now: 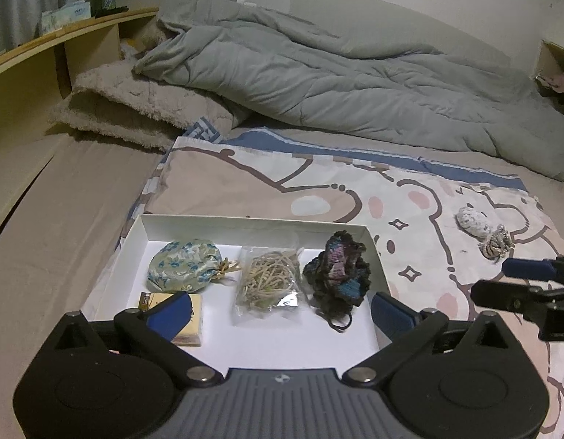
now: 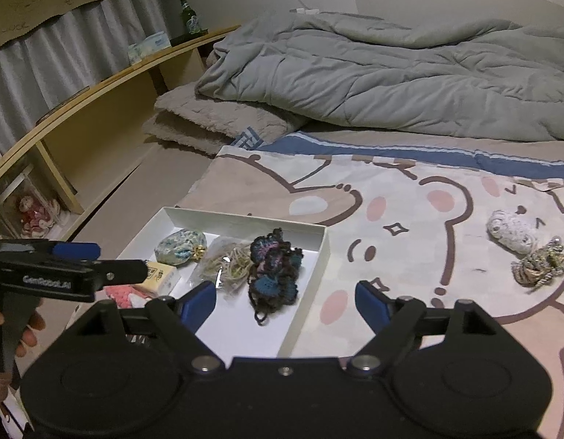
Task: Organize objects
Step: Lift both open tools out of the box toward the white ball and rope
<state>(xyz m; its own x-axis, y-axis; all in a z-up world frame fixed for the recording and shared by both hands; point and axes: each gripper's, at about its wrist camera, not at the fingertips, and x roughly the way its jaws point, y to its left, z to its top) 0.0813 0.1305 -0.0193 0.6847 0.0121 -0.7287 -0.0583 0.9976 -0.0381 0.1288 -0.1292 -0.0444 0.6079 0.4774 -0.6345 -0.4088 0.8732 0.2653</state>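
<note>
White box [image 1: 179, 221] on cartoon-print sheet [image 1: 421, 197]; grey duvet [image 1: 318, 73] behind.

White letters "GenRobot.AI" stand on the black side of the left gripper [image 2: 95, 259], left of the box [image 2: 320, 252].

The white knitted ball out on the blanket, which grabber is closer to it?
Right. The right gripper hangs open between the white box and the white knitted ball; the left gripper is over the box, farther away.
</note>
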